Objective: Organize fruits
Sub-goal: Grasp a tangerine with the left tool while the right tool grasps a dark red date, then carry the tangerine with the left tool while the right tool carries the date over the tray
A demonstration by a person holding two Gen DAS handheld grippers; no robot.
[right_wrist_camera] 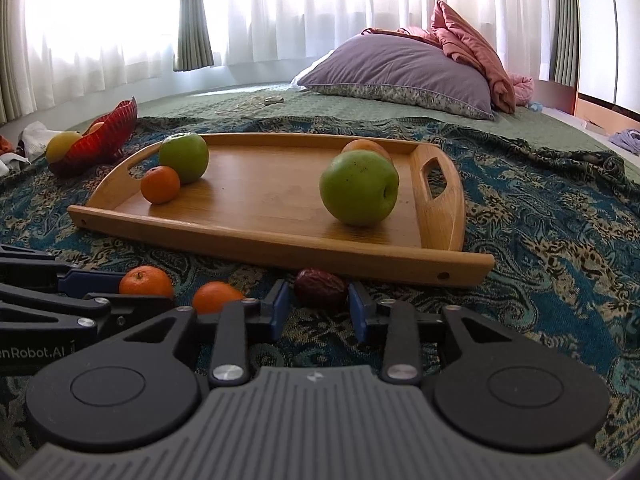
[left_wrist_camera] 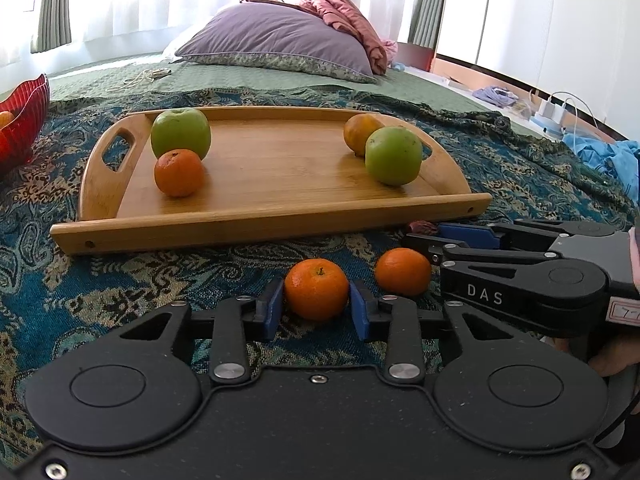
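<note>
While both grippers work on the patterned bedspread just near of the bamboo tray, the left gripper pinches a small, firm, slippery-skinned orange mandarin across its middle; the right gripper brackets a soft, wrinkled, dark red date, which needs gentle pressure.

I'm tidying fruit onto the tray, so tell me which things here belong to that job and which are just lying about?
Job: wooden tray, green apples, oranges, dark red date, red bowl.

Lying about: purple pillow, pink blanket, patterned cloth, charger cables.
</note>
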